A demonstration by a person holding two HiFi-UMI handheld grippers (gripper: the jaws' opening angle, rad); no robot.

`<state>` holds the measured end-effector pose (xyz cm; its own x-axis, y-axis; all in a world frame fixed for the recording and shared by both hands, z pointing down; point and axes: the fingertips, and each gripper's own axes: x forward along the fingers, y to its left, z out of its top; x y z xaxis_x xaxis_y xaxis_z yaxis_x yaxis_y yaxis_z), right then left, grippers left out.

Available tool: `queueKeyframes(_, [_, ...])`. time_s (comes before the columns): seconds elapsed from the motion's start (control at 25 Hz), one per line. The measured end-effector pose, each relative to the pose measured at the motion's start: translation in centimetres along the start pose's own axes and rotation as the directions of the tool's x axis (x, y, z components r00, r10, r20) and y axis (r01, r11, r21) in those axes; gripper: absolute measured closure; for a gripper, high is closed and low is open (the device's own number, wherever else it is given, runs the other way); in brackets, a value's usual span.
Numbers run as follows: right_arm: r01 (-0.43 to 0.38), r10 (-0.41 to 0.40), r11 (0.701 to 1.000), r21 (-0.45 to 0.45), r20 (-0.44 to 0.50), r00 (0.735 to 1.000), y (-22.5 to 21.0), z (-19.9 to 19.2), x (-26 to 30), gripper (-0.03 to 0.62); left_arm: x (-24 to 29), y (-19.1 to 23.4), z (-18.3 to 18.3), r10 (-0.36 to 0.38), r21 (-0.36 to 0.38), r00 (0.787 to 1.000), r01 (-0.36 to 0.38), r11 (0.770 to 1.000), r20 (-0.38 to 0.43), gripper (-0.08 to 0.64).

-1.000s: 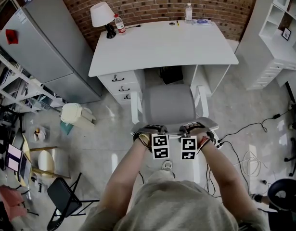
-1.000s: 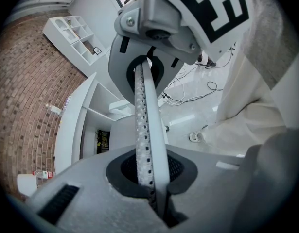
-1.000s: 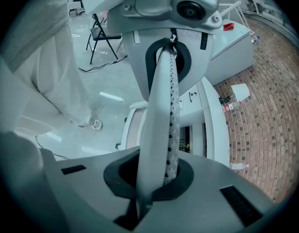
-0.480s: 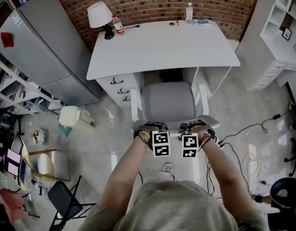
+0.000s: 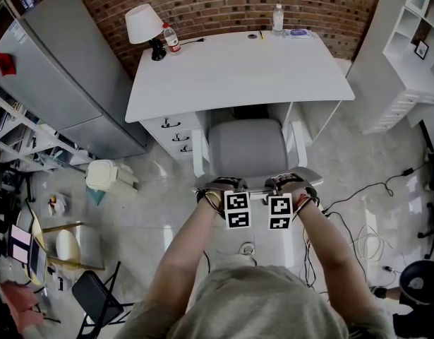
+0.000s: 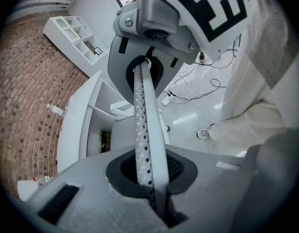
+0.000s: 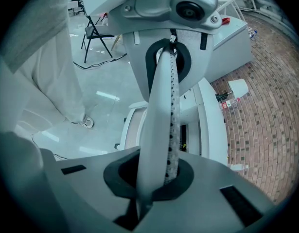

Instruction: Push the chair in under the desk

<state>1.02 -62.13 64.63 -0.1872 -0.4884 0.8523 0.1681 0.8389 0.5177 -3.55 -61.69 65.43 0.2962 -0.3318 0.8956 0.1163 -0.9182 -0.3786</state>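
The white table (image 5: 238,69) stands against the brick wall (image 5: 224,2). At its back left corner sits a lamp (image 5: 144,25) with a white shade, and a small bottle (image 5: 171,38) with a red label stands just beside it. Along the back edge toward the right is a clear bottle (image 5: 277,18), upright, with a flat bluish item (image 5: 298,32) near it. The glossy pale floor (image 5: 153,210) carries the grey-seated chair (image 5: 246,150), its front partly under the table. Also on the floor are a white bin (image 5: 107,174) to the left, a black folding chair (image 5: 95,296) and, at the right, loose cables (image 5: 365,239).
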Motion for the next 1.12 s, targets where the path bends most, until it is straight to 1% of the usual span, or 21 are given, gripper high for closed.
queueKeyframes(0.48, [0.005, -0.005, 1.000, -0.010, 0.005, 1.000, -2.7, -0.4, 1.3, 0.581, 0.7, 2.8, -0.8, 0.001, -0.004, 1.000, -0.001, 1.000, 0.001, 0.534])
queueKeyframes(1.12, [0.008, -0.008, 0.999, -0.034, 0.021, 1.000, -3.2, -0.7, 1.8, 0.580, 1.1, 3.2, -0.8, -0.003, -0.024, 1.000, 0.003, 1.000, -0.002, 0.534])
